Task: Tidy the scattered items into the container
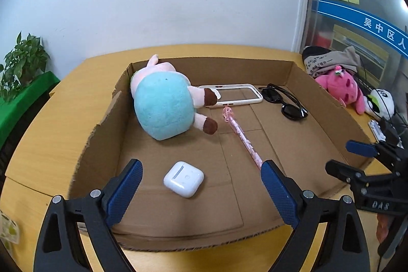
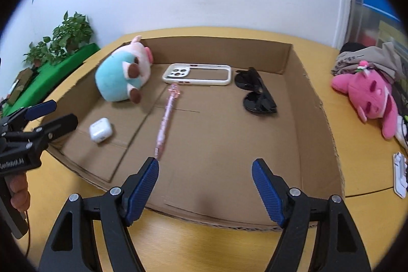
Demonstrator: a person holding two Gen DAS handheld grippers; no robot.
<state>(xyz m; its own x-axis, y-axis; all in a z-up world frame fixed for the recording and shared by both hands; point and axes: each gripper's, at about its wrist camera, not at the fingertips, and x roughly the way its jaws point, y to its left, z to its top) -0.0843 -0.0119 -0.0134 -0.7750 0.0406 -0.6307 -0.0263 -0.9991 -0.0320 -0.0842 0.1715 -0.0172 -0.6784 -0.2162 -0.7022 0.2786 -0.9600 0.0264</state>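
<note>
A shallow cardboard tray [image 1: 318, 93] [image 2: 316, 103] lies on the wooden table. Inside it are a teal and pink plush toy [image 1: 163, 108] [image 2: 114, 83], a white phone case [image 1: 255, 96] [image 2: 199, 74], black sunglasses [image 1: 285, 101] [image 2: 257, 96], a pink pen [image 1: 242, 134] [image 2: 167, 119] and a white earbud case [image 1: 183, 179] [image 2: 100, 133]. My left gripper [image 1: 201, 163] [image 2: 65, 111] hangs open over the tray's near left part, just behind the earbud case, holding nothing. My right gripper [image 2: 205, 162] [image 1: 341, 157] is open and empty over the tray's near edge, its left fingertip close to the pen's tip.
On the table right of the tray lie a pink plush [image 1: 344, 91] [image 2: 369, 96], a black and white plush [image 1: 382, 103], a grey cloth bundle [image 1: 329, 60] and a white flat item [image 2: 400, 175]. A potted plant [image 2: 66, 37] on a green surface stands at the left, and a white wall is behind.
</note>
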